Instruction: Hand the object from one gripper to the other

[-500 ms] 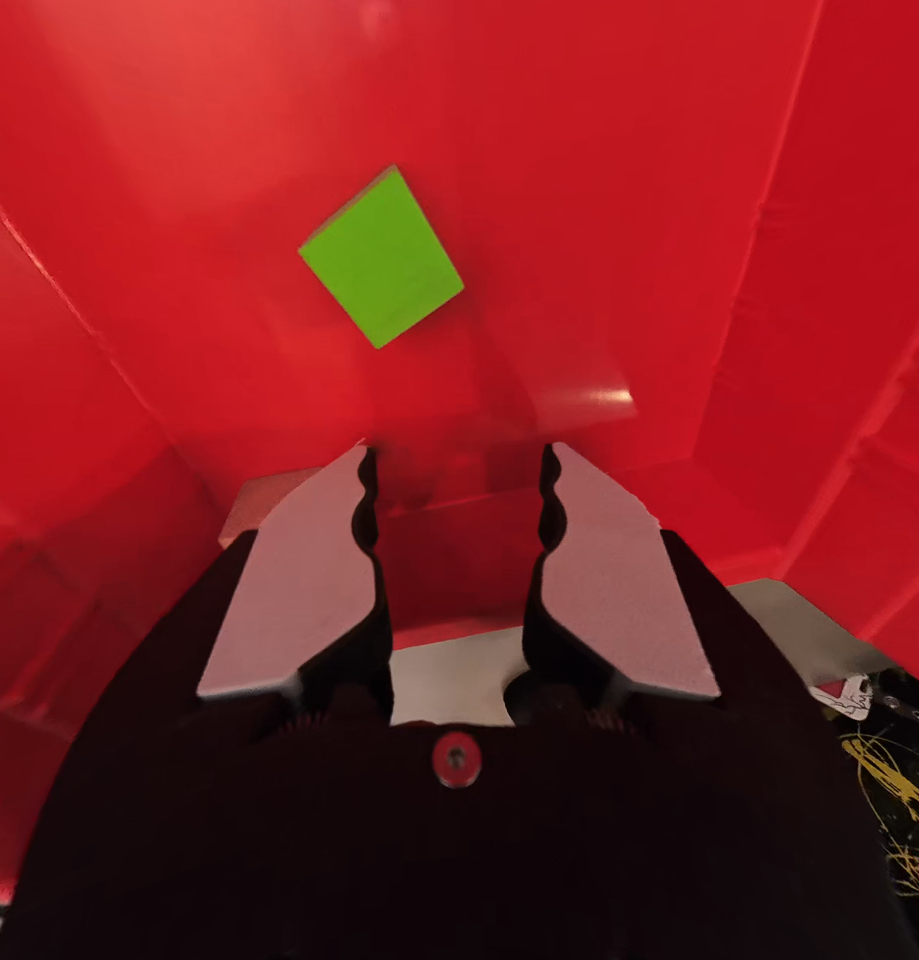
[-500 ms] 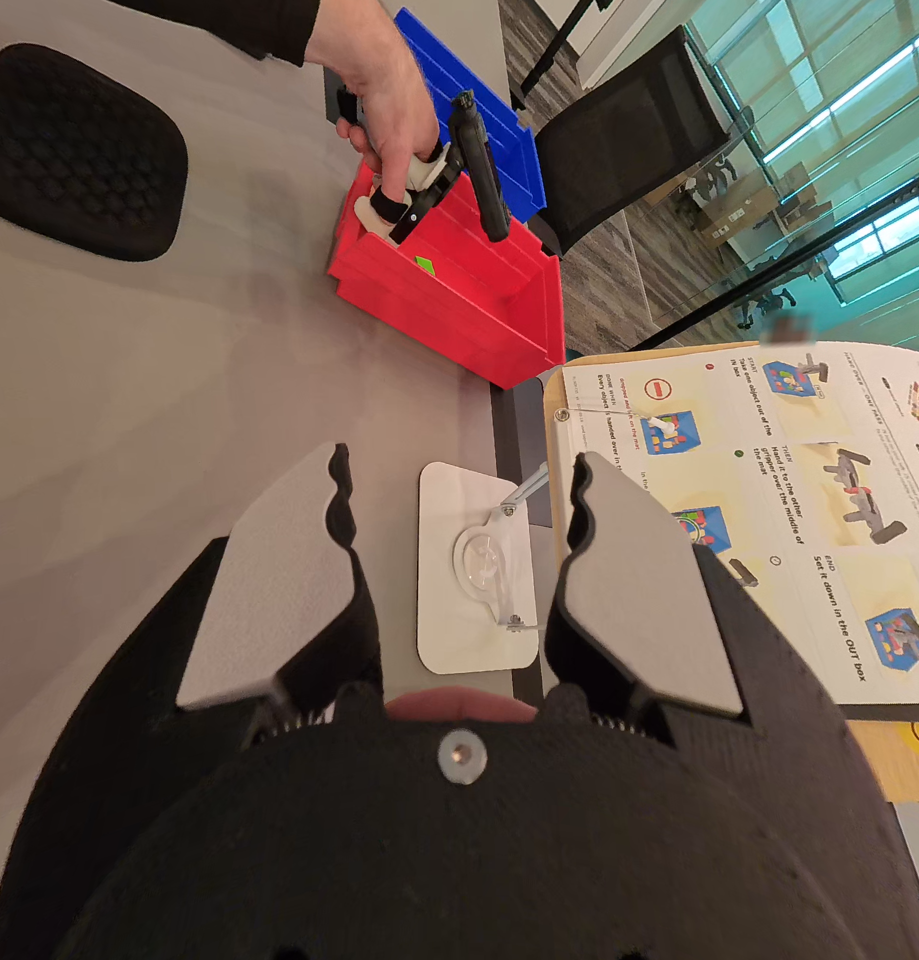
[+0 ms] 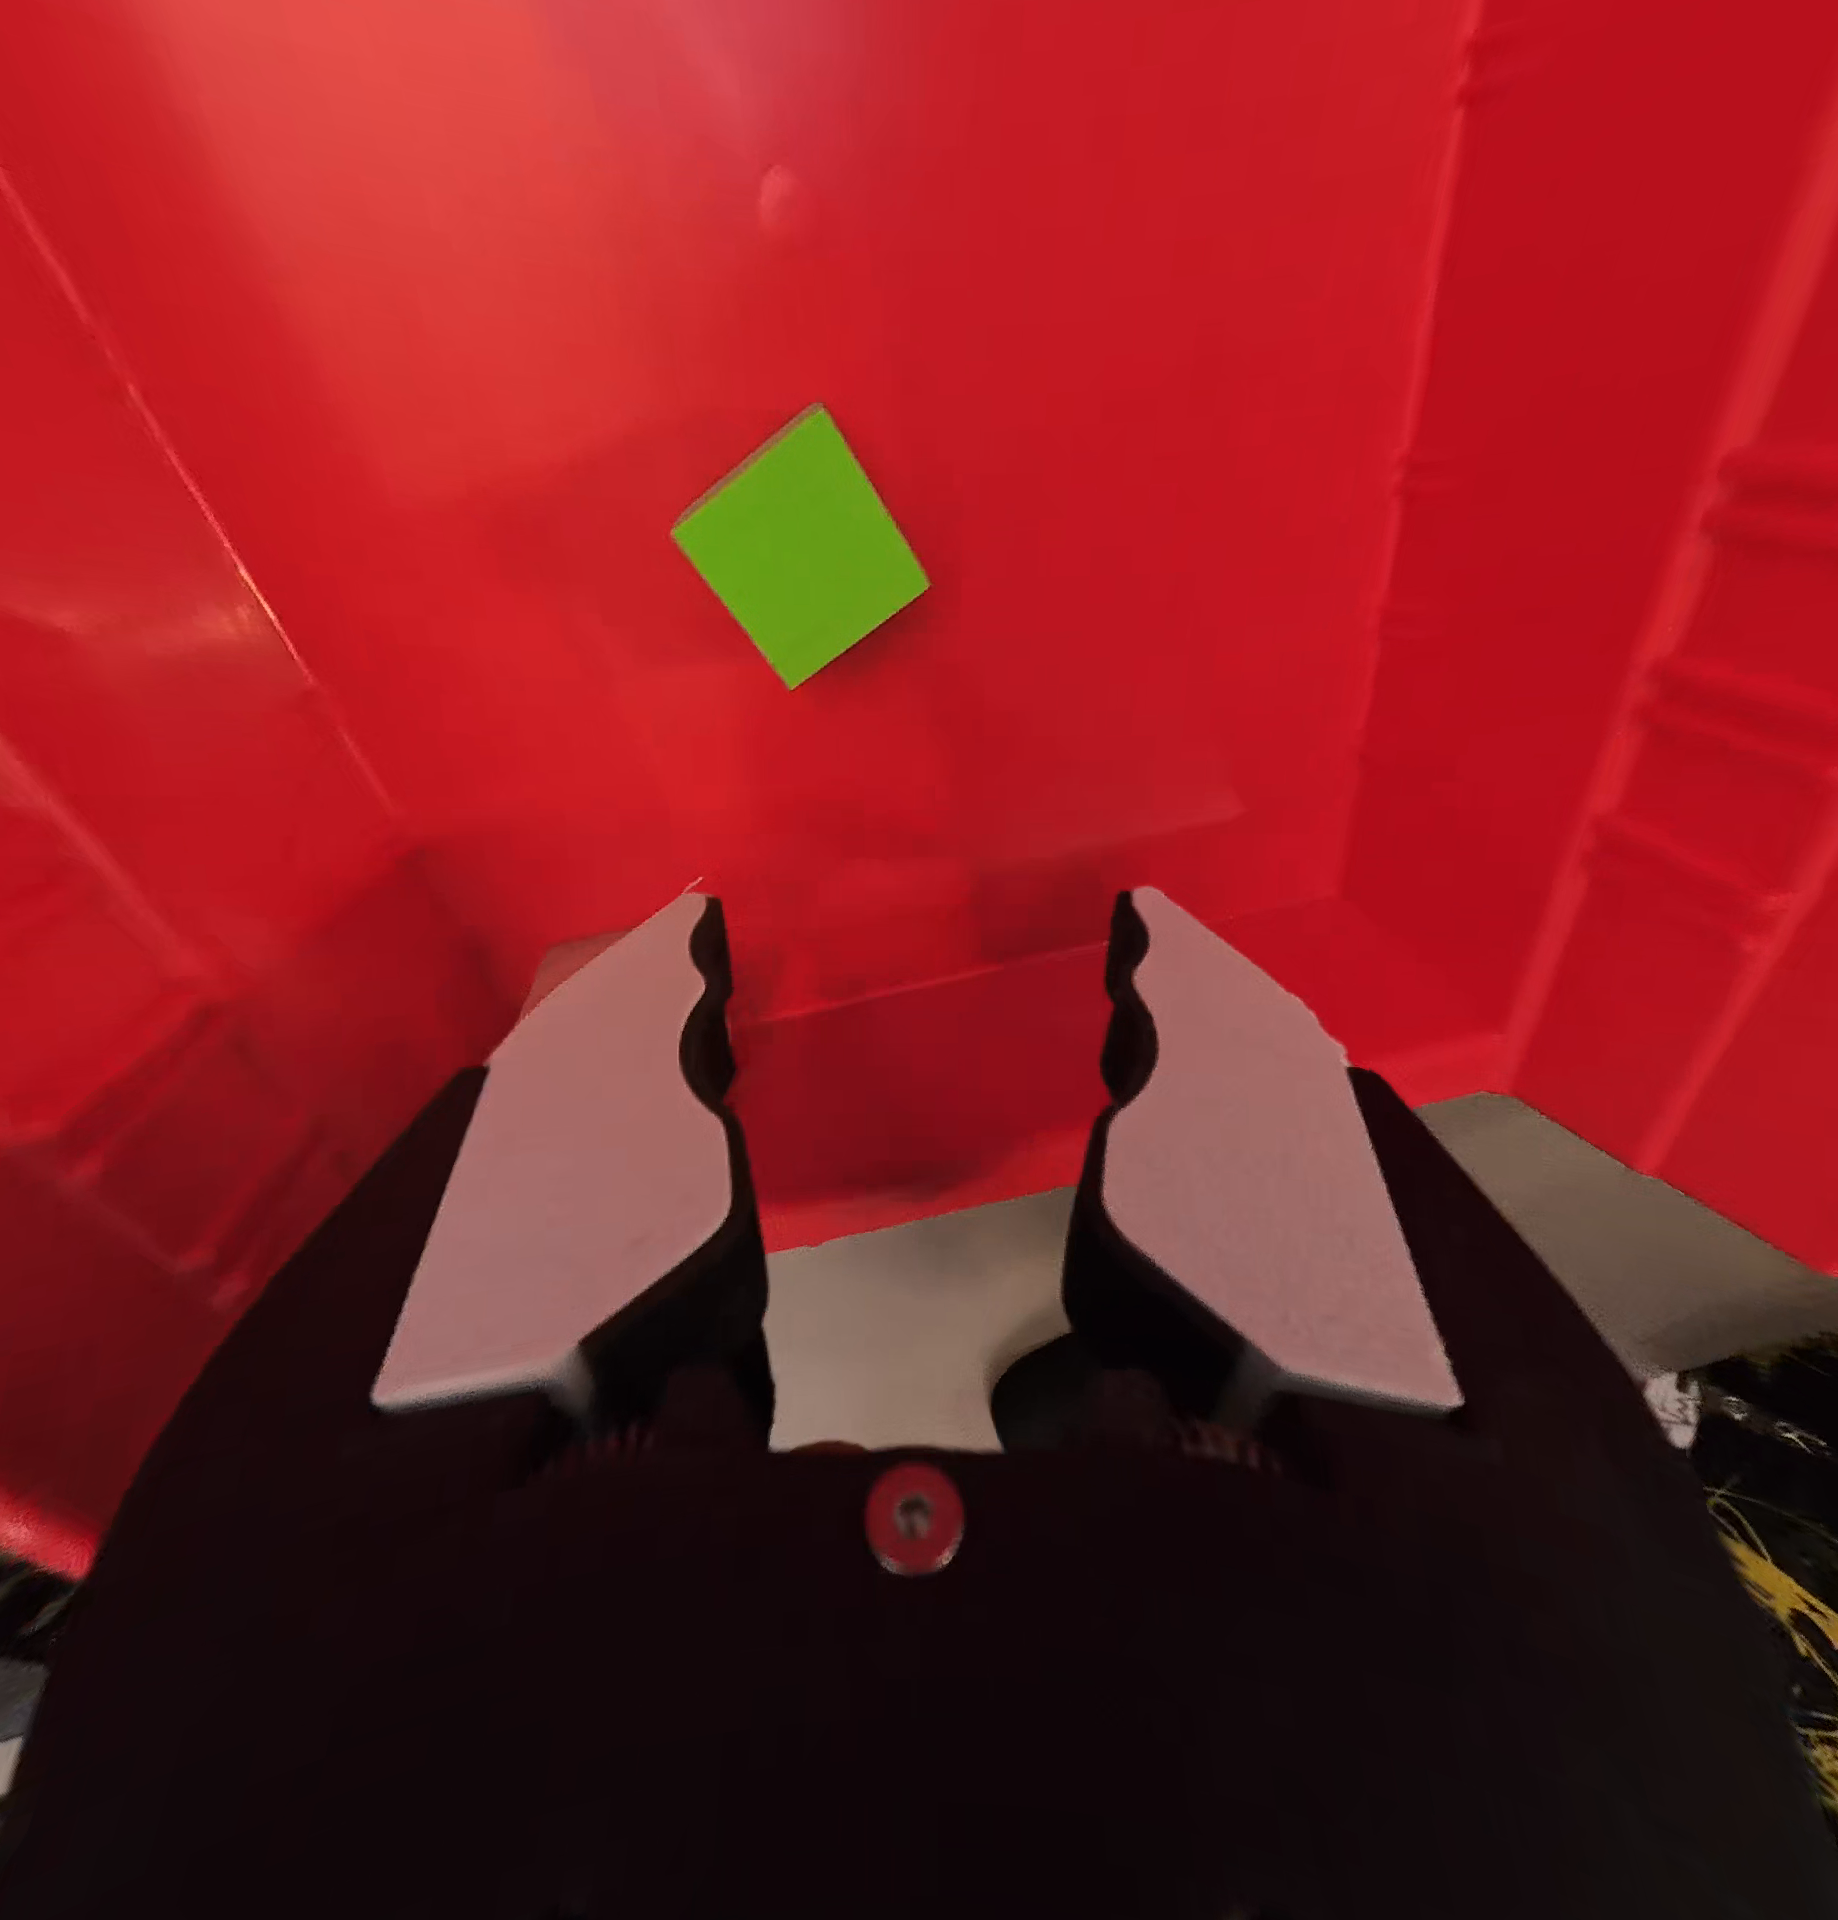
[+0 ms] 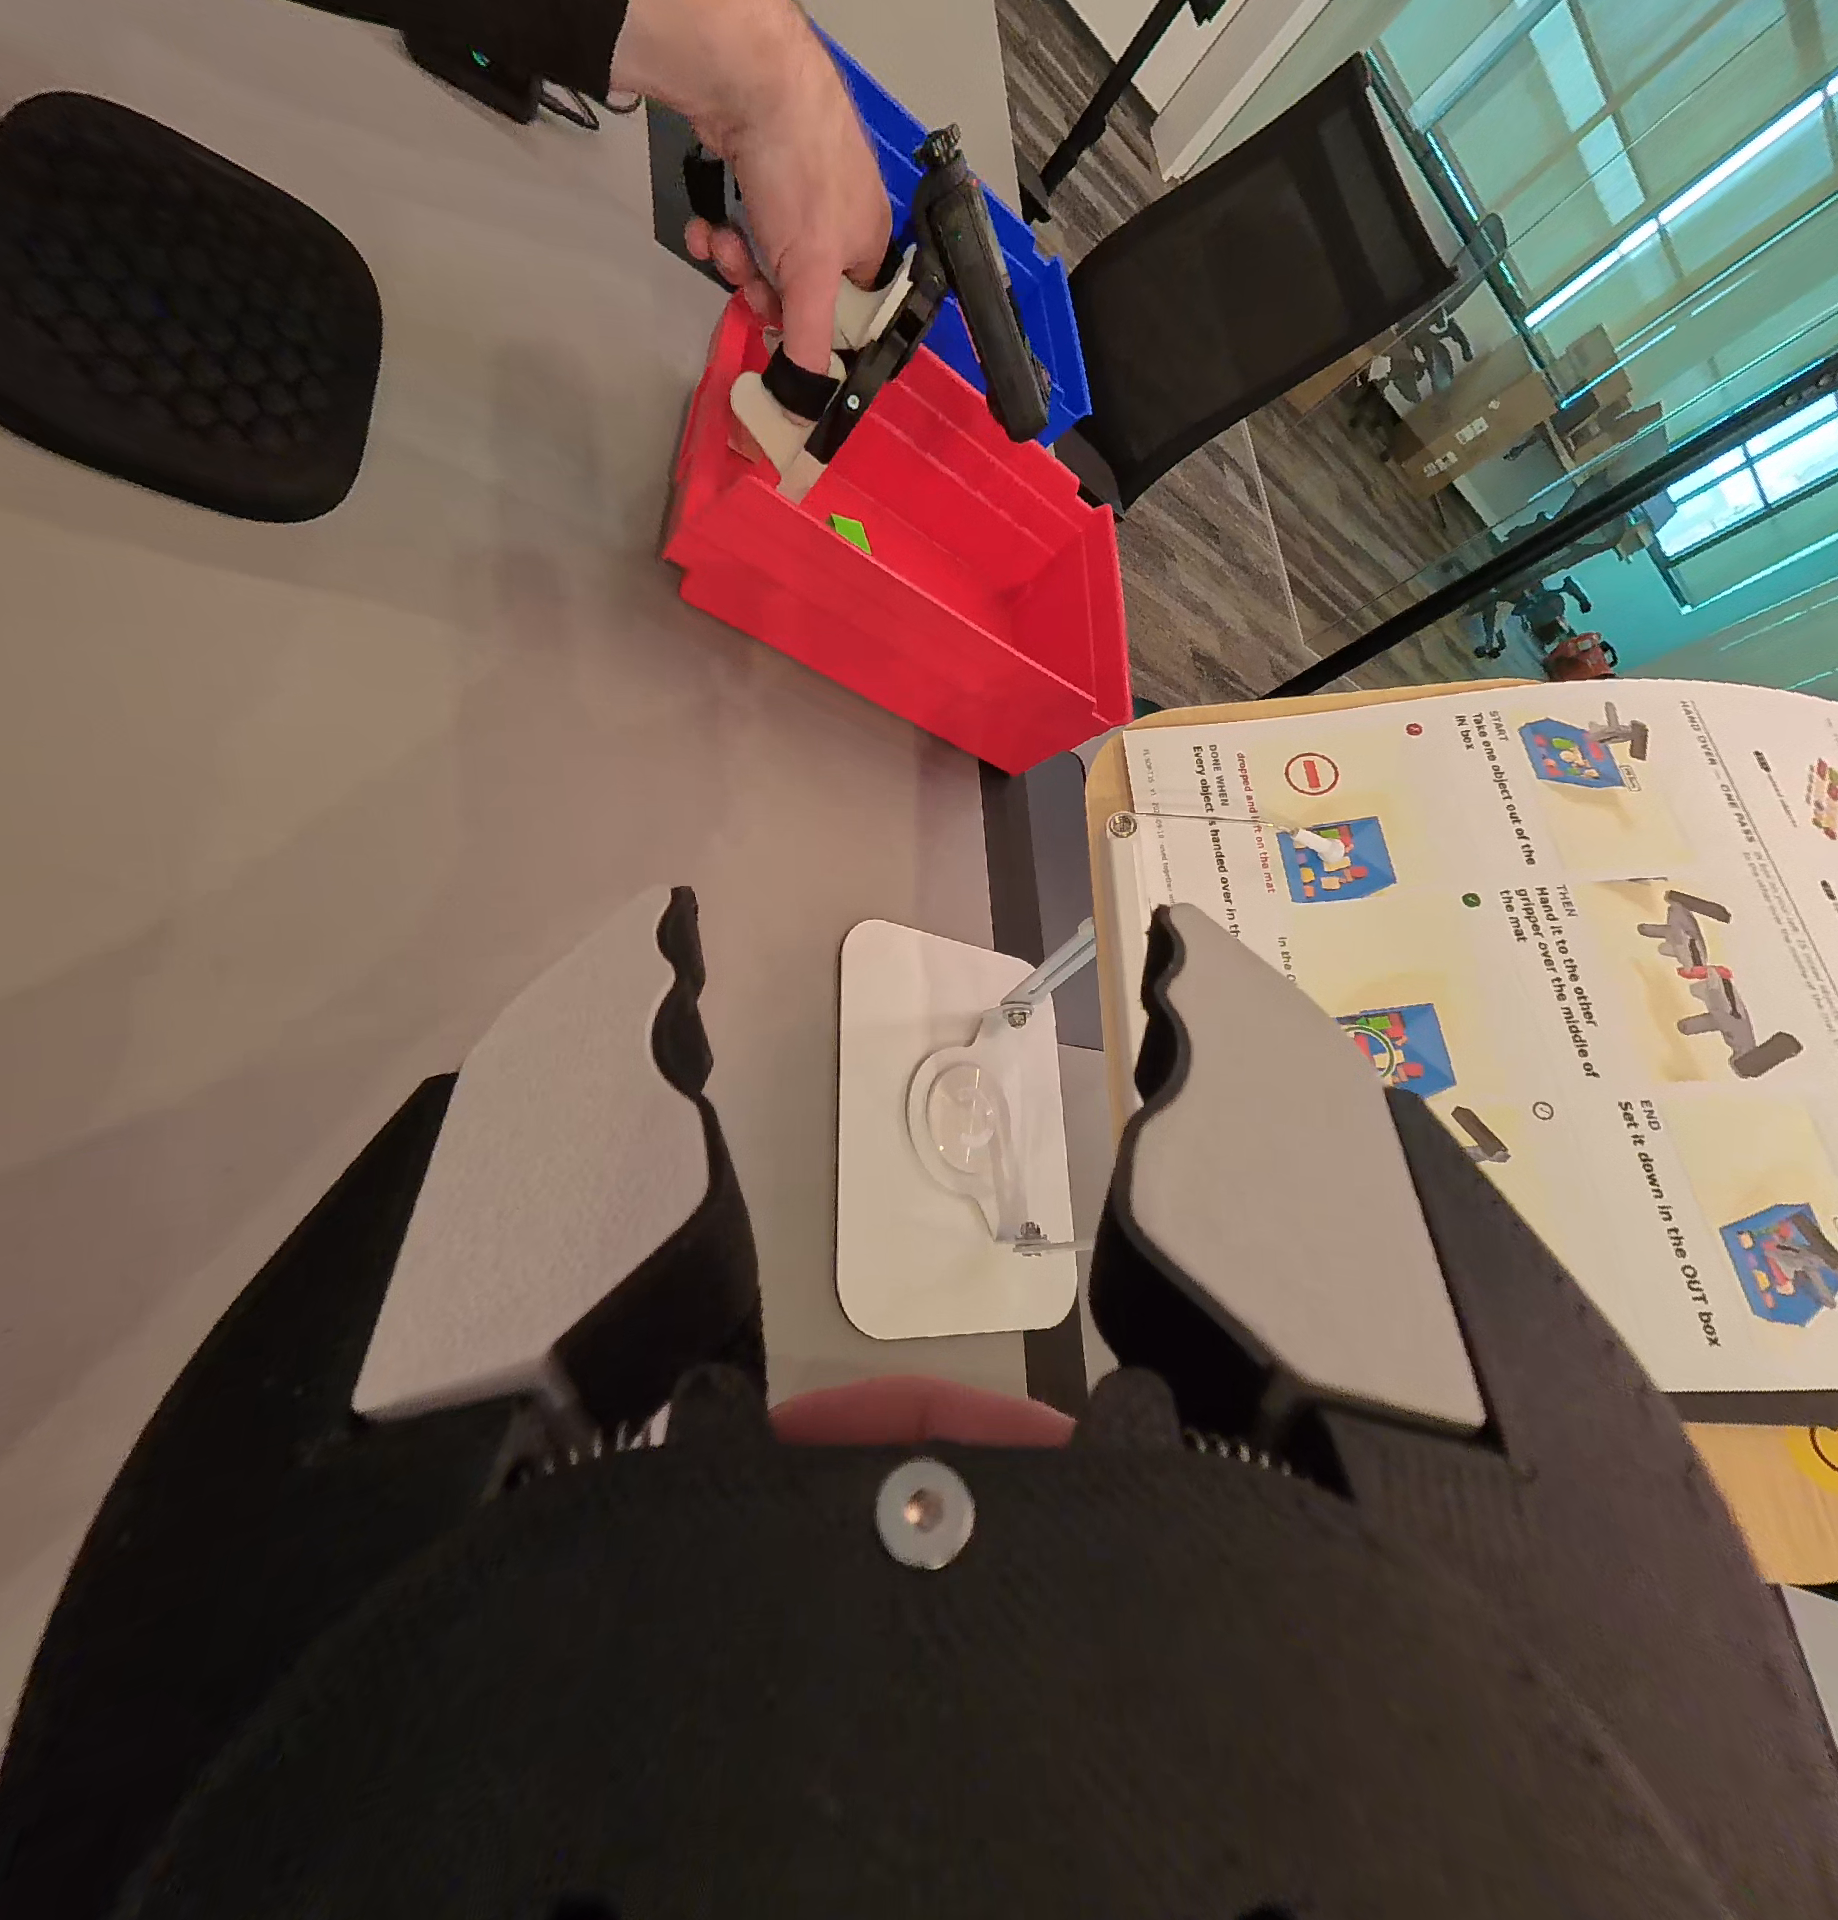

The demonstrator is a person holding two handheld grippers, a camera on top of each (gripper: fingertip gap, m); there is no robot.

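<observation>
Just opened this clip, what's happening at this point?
A person holds a claw in each hand. The left claw is open and bare, pointing down into the red bin, where a green block lies alone on the bin floor, ahead of the fingertips and untouched. The right claw is also open and bare, over the grey table near a white plate with a clear fitting and an instruction sheet. No handover is under way.

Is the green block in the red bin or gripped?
In the bin: green block lies on red bin floor, beyond the open left gripper.
</observation>
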